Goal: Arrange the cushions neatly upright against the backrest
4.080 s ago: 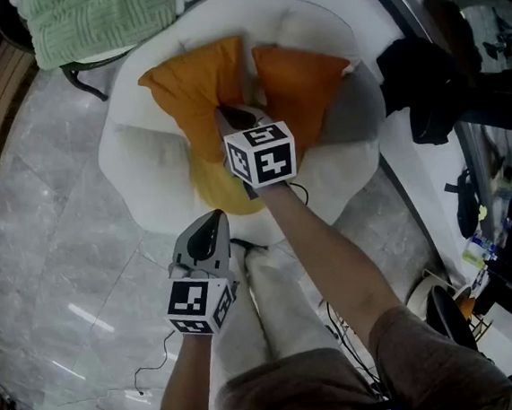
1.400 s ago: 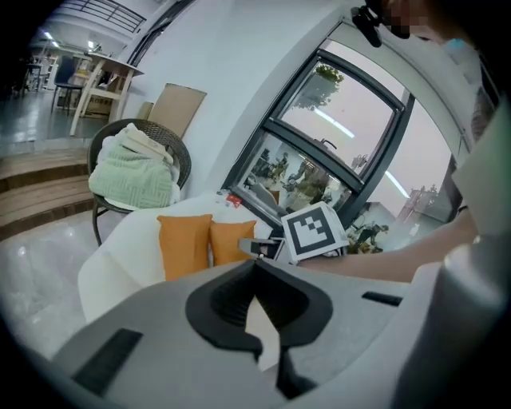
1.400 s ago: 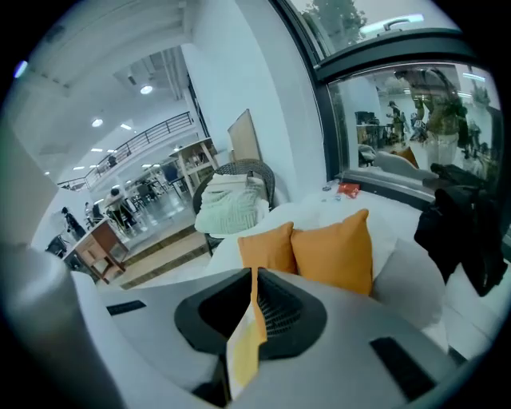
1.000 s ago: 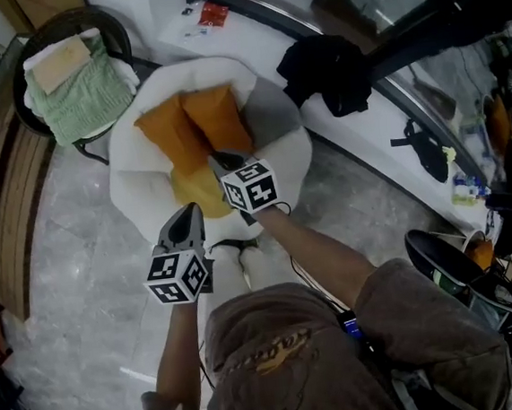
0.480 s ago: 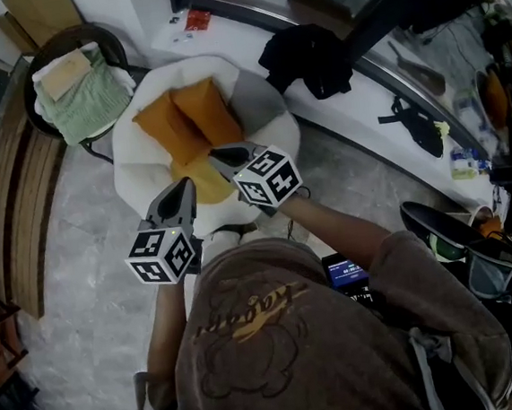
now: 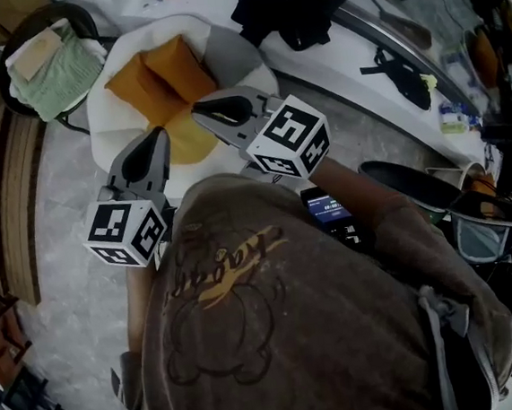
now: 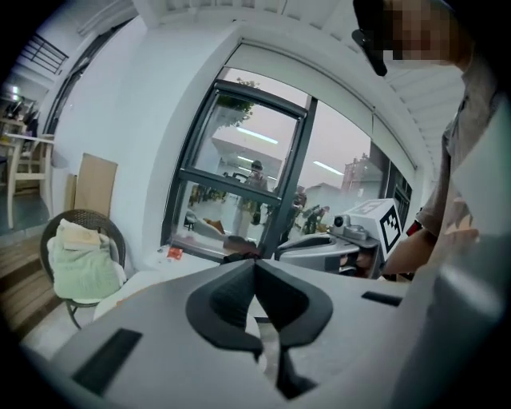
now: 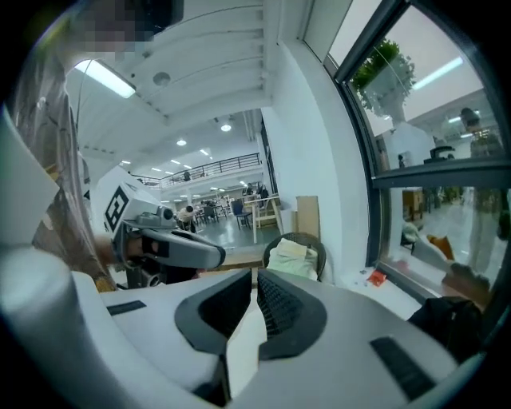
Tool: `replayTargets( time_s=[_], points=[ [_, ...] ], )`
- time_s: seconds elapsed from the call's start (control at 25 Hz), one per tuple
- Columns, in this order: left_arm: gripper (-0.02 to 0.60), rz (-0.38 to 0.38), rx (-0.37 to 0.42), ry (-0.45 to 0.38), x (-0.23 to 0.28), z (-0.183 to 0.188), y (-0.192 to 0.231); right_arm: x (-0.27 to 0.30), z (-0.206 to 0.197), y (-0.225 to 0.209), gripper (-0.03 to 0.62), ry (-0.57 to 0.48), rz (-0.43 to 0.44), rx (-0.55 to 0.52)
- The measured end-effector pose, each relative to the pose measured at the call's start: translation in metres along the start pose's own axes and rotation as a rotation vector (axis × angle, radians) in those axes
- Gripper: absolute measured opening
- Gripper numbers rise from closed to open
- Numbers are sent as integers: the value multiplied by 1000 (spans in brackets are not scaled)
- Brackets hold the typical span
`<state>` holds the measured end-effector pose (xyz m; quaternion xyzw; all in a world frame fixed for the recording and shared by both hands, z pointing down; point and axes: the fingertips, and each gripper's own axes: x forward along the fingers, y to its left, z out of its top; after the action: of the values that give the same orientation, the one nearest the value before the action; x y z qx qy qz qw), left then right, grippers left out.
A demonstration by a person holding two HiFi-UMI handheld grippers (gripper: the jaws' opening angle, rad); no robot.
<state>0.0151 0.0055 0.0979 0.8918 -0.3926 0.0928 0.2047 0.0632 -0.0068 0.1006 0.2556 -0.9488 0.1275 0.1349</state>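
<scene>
Fingers (image 7: 227, 303) of the left gripper (image 7: 255, 268) are seen pressed together with nothing held between them; those of the right gripper (image 8: 254, 275) are likewise closed and empty. Both grippers are held over a brown printed shirt (image 6: 277, 333) at the frame's middle. Beyond, at upper left, two orange fabric cushions (image 6: 149, 75) are stood upright against the backrest of a white round armchair (image 6: 104, 124), a yellow cushion (image 6: 187, 141) laid flat before them.
</scene>
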Motion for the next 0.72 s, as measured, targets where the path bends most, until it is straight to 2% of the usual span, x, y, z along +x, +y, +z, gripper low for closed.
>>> replayTargets(
  time_s=[0.12, 0.28, 0.72],
  points=[
    [5, -9, 35, -9, -3, 3, -7, -12, 11, 15, 35, -48, 24, -74],
    [5, -27, 44, -16, -2, 2, -13, -17, 19, 31, 37, -77, 84, -155],
    [5, -36, 50, -8, 5, 2, -12, -17, 22, 31, 35, -79, 129, -199]
  ],
)
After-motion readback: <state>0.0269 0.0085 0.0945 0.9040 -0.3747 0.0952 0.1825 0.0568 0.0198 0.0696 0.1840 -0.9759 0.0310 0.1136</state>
